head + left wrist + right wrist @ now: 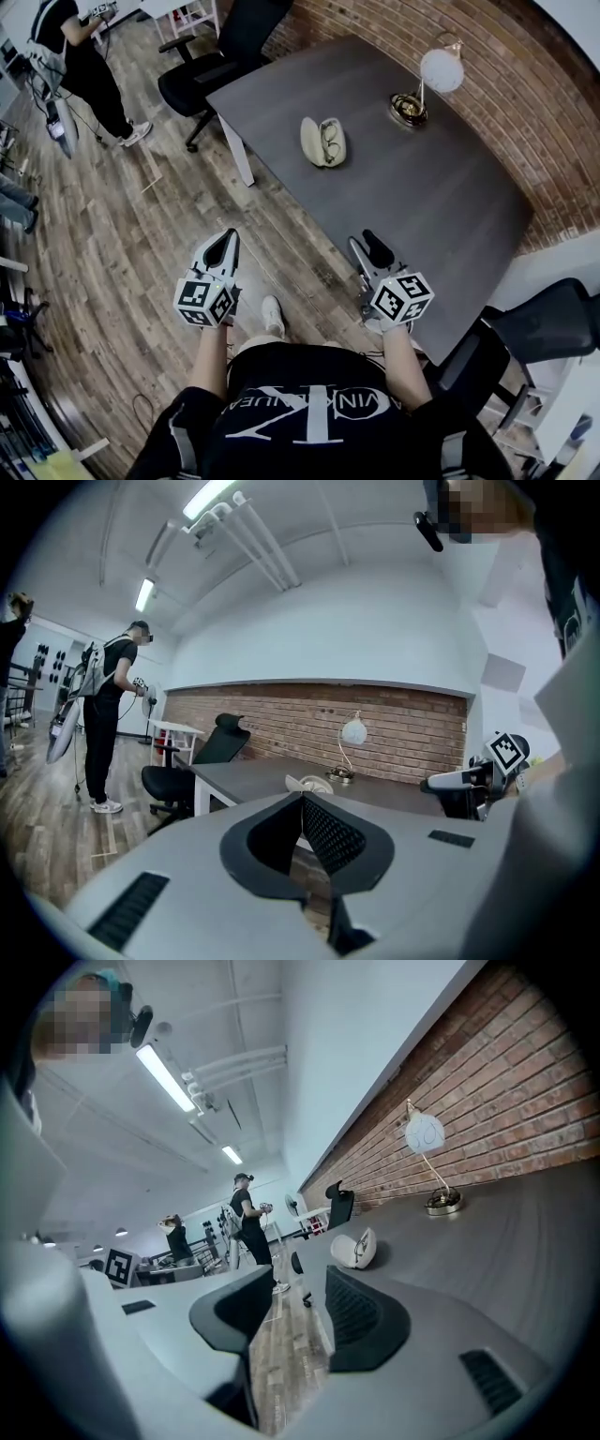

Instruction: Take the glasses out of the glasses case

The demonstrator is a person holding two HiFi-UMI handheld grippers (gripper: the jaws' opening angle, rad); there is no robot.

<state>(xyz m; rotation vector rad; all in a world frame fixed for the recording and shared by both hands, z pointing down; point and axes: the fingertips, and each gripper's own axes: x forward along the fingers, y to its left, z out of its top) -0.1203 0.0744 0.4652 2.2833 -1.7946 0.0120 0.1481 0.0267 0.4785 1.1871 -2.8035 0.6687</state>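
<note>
An open cream glasses case [319, 142] lies on the dark grey table [441, 197], and the dark-framed glasses [330, 141] rest inside it. The case [309, 784] shows small ahead in the left gripper view. The right gripper view has the case [356, 1249] with its lid up. Both grippers hover well short of the case. My left gripper [229, 240] is over the floor beside the table, its jaws [302, 801] meeting at the tips with nothing held. My right gripper [367, 246] is over the table's near edge, open and empty [298, 1277].
A globe desk lamp [427, 89] stands behind the case by the brick wall [525, 112]. A black office chair [211, 66] sits at the table's far end, and another chair [539, 328] at the right. A person [80, 66] stands far off on the wooden floor.
</note>
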